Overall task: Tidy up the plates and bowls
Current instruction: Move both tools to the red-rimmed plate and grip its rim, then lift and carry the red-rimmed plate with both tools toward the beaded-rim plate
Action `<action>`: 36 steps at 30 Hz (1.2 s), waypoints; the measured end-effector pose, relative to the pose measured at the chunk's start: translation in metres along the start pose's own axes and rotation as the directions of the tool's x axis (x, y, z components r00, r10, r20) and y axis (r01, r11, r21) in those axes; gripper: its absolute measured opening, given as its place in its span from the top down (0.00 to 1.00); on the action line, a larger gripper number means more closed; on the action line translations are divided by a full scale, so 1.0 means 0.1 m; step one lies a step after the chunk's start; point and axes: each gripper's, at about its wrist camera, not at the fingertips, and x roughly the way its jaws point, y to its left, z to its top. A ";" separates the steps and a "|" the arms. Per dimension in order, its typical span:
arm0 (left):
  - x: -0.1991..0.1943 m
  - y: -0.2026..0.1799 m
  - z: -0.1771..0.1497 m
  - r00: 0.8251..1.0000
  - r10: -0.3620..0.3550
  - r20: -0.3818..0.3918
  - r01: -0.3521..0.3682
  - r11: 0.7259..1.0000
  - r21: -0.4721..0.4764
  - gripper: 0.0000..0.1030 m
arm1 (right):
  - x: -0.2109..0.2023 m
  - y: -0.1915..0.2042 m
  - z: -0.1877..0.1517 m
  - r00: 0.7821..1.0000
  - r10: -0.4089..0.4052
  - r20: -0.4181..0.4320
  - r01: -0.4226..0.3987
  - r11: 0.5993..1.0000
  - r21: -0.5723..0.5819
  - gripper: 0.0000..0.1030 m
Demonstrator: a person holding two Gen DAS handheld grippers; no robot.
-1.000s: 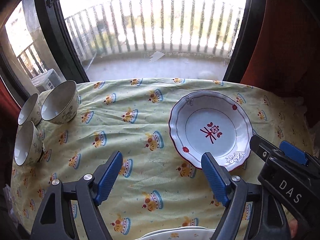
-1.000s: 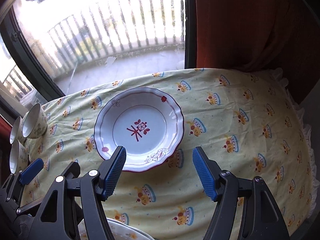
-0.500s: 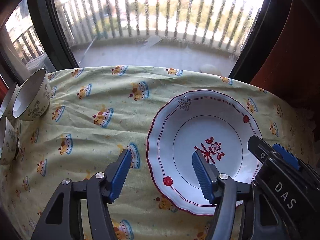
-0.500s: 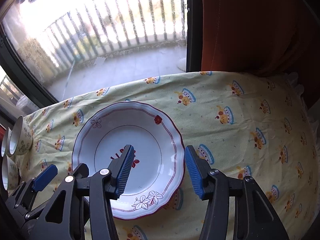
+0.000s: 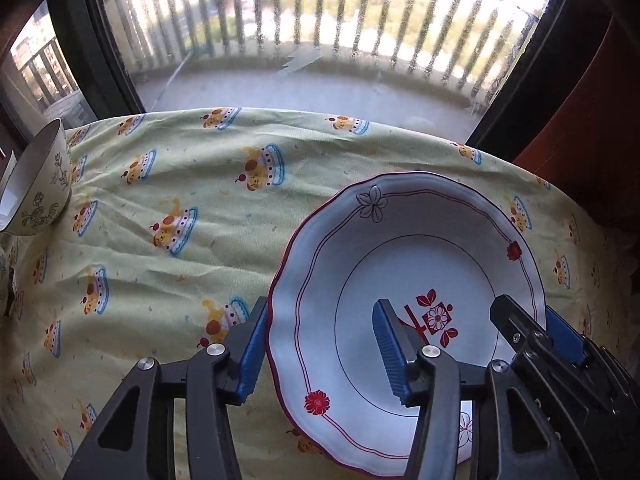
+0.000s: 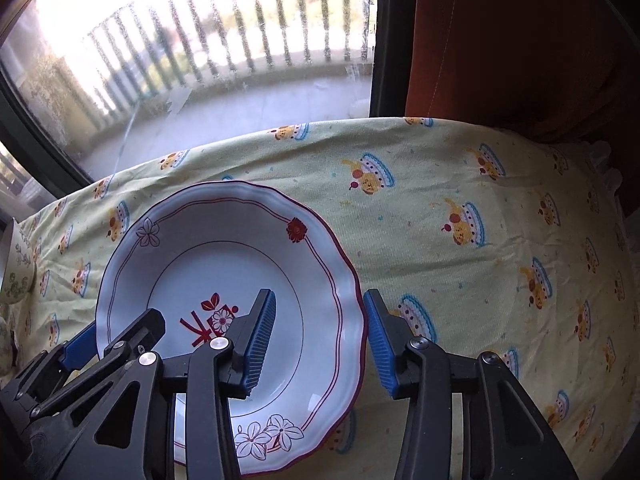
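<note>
White porcelain with a red scalloped edge is filling the space under both of my tools: the plate is lying flat on the desk, which is wearing a yellow cloth printed with little cakes. I am holding the left tool astride the plate's left rim, one blue pad sitting outside the edge over the cloth and the other hanging over the plate's well. Its jaws have just been closing and are standing at a middling gap with the rim between them; I am not seeing the pads pressing on the porcelain. The right tool is mirroring this on the opposite rim, its inner pad over the red painted motif side of the well and its outer pad just beyond the edge above the cloth. Its jaws have likewise been narrowing, and the rim is sitting between them without a visible pinch. Far to the left of the left tool, a floral bowl is standing at the desk's edge. Ahead of both tools, a window is showing a balcony railing.
</note>
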 end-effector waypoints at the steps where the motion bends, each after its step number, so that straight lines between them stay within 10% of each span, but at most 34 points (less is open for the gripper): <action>1: 0.00 -0.02 -0.01 1.000 0.006 0.000 -0.006 1.000 0.014 0.50 | 0.00 -0.01 0.00 1.000 0.005 -0.003 -0.004 1.000 0.007 0.53; 36: -0.21 0.31 -0.47 0.996 0.088 -0.028 -0.086 0.995 0.055 0.48 | -0.10 0.33 -0.53 0.996 0.027 -0.089 -0.035 0.995 -0.093 0.55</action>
